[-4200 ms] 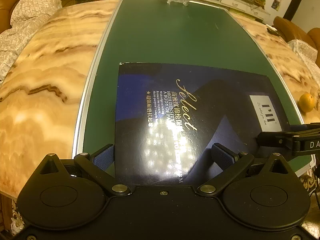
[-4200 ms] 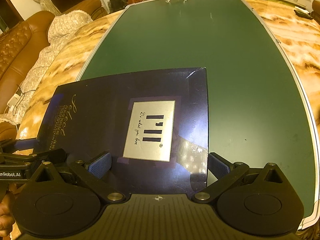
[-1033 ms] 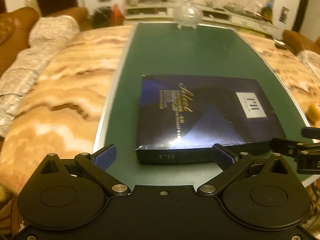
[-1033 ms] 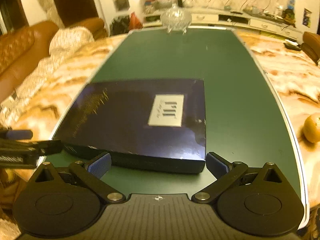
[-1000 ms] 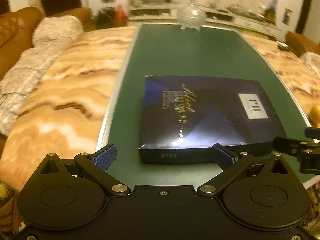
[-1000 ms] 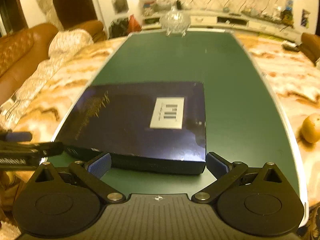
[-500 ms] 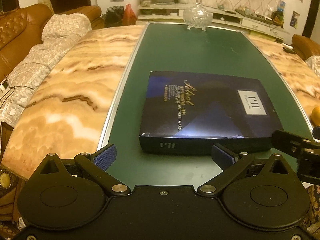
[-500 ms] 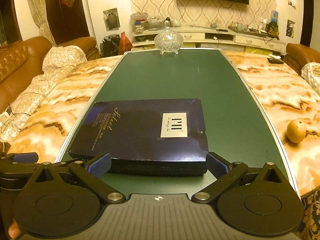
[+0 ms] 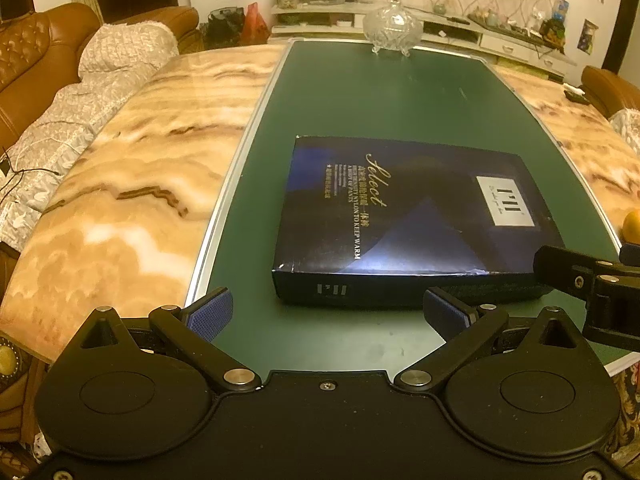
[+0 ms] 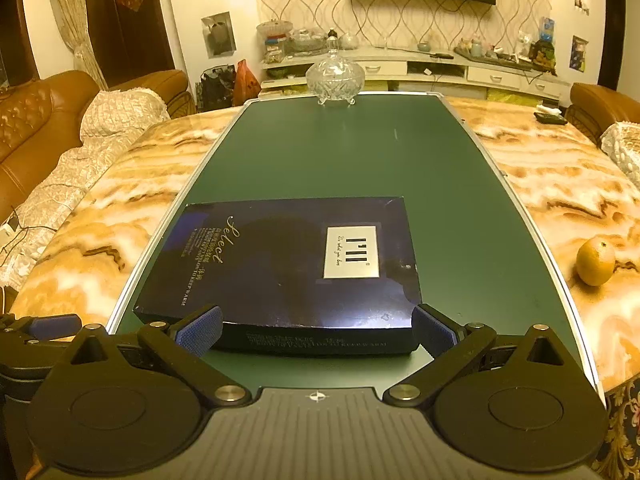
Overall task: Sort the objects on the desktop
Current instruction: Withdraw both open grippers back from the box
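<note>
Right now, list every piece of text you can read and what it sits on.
"Select": gold script on the lid of the dark blue box.
"NYLON TO KEEP WARM": gold print beside it; the other gold lines are too small to read.
"I'II": white label on the lid, also on the box's front side; the script line beneath is illegible.

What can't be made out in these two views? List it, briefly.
- Dark blue box: contents hidden by its closed lid in both views; the small gold print is too small to read in the right wrist view.
- Right gripper: cut off by the right edge of the left wrist view.
- Orange: cut off by that same edge.
- Glass lidded bowl: contents too far away to tell.
</note>
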A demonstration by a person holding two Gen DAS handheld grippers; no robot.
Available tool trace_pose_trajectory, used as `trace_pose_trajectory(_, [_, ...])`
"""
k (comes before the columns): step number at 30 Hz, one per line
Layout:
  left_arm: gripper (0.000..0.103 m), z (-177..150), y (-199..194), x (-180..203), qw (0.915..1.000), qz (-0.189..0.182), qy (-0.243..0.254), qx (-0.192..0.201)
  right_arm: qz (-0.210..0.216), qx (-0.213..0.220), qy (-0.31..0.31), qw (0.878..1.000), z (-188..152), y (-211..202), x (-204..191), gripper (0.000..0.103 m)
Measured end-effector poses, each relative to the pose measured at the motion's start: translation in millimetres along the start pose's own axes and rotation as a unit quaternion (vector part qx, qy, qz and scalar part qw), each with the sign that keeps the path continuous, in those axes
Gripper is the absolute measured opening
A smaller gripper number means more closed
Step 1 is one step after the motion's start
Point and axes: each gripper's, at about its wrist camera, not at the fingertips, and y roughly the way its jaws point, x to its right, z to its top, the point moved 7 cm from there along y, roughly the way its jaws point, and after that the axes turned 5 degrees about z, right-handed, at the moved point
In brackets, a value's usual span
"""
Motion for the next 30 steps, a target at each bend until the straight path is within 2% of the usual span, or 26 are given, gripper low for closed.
trace_pose_trajectory(30, [0.103, 10.2, -5.8, 7.9, 0.9998, 0.006, 0.016, 0.008, -0.008, -0.001, 0.008, 1.0, 6.8, 3.9, 9.9, 0.103])
